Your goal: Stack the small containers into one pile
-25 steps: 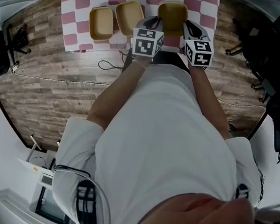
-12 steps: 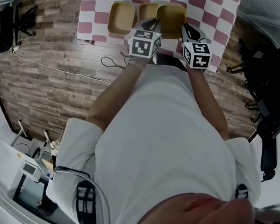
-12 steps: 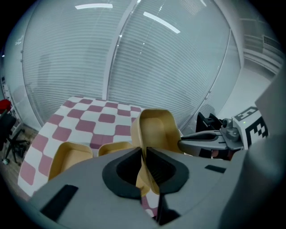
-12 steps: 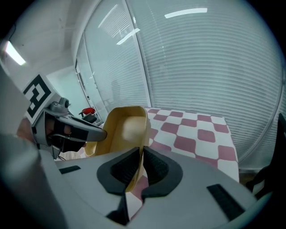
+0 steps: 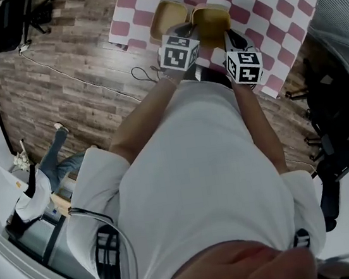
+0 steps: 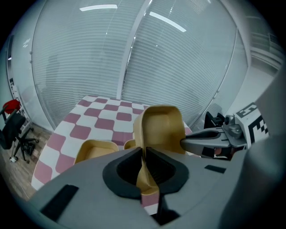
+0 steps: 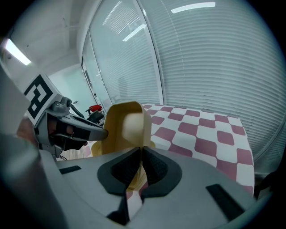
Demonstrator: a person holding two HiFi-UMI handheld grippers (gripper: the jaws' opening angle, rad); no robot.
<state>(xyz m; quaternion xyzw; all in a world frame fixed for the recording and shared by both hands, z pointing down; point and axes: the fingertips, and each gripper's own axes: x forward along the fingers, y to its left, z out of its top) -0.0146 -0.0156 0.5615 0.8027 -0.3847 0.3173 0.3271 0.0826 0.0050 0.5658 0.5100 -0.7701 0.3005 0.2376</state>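
Together, left claw (image 6: 143, 156), right claw (image 7: 140, 154) each pinch rim of tilted tan container (image 6: 161, 129).

White shirt (image 5: 199, 183), grey marker-cubed tongs (image 6: 143, 151) (image 7: 140, 151)

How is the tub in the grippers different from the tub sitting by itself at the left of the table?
The held tub is pinched at its rim by the left gripper and the right gripper; nothing touches the table tub. The held tub is raised above the checked cloth; the table tub rests flat on it. Both are tan, with rounded corners, and look empty.
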